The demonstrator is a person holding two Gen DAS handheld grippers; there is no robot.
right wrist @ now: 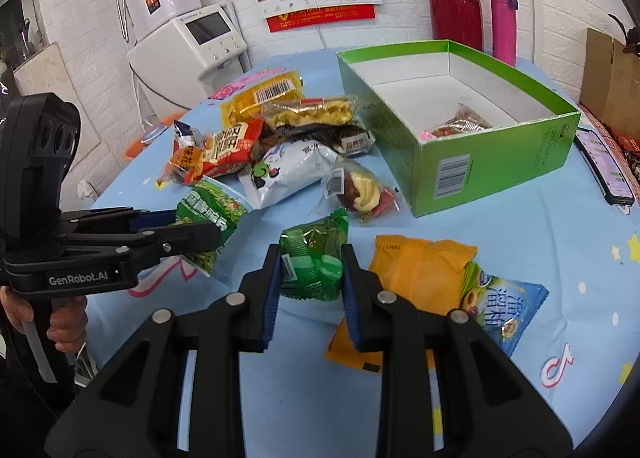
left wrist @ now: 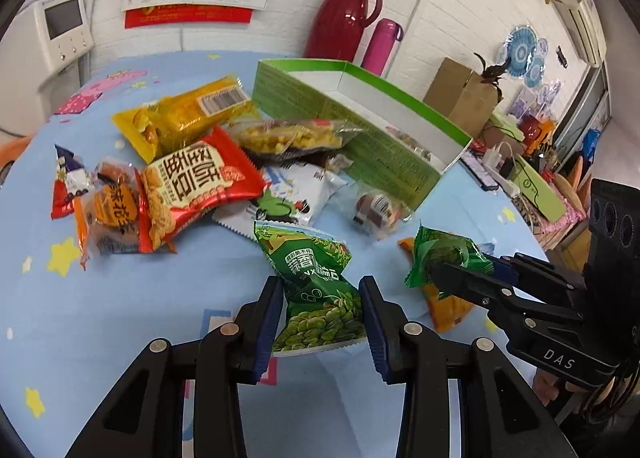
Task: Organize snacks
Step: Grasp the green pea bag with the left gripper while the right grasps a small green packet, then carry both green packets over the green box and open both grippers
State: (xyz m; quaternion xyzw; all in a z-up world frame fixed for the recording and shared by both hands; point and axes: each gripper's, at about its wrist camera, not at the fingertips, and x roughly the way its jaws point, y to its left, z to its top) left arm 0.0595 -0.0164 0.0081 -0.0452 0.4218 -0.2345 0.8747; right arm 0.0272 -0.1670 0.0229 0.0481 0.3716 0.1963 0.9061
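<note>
Green bean packet (left wrist: 320, 290) and small green snack (right wrist: 314, 266) are each pinched up; the other packets lie heaped beside the open green box (right wrist: 496, 162).

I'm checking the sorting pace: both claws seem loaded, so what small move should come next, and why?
Probably carry the small green wrapped snack in the right claw over the open green cardboard box and release it. That claw is nearer the box, which holds only a packet or two, while the left claw grips the green bean packet.
</note>
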